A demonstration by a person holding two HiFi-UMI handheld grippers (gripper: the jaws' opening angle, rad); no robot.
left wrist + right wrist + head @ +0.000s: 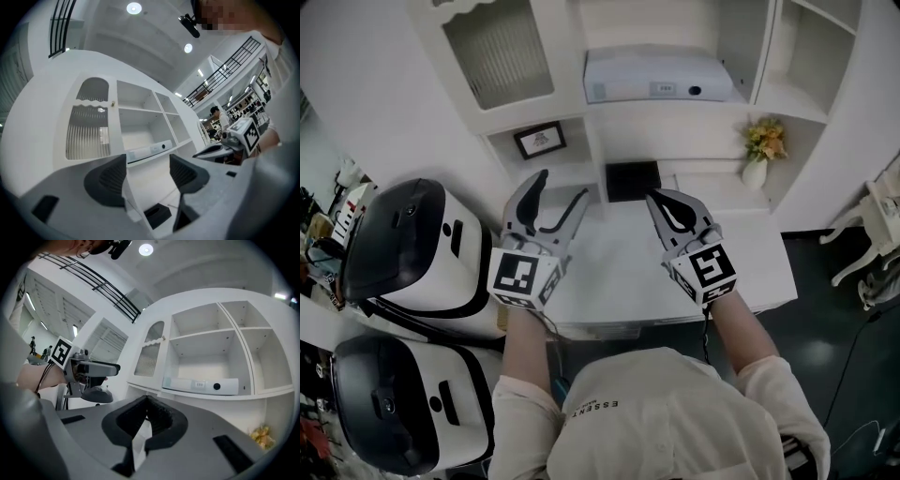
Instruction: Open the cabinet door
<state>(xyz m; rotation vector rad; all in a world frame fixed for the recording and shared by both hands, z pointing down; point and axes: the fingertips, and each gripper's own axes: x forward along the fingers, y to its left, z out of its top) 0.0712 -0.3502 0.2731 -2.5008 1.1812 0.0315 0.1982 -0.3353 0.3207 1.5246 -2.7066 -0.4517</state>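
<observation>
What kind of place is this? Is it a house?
Probably a showroom or lab set, not a house: the white cabinet stands in a big hall with balcony railings, ceiling spotlights, and two large white machines beside it.

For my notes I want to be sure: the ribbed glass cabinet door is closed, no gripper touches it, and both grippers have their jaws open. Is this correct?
Not quite. Only the left gripper has its jaws open; the right gripper view shows the right gripper with its jaws together and nothing between them. The cabinet door is closed and untouched.
</observation>
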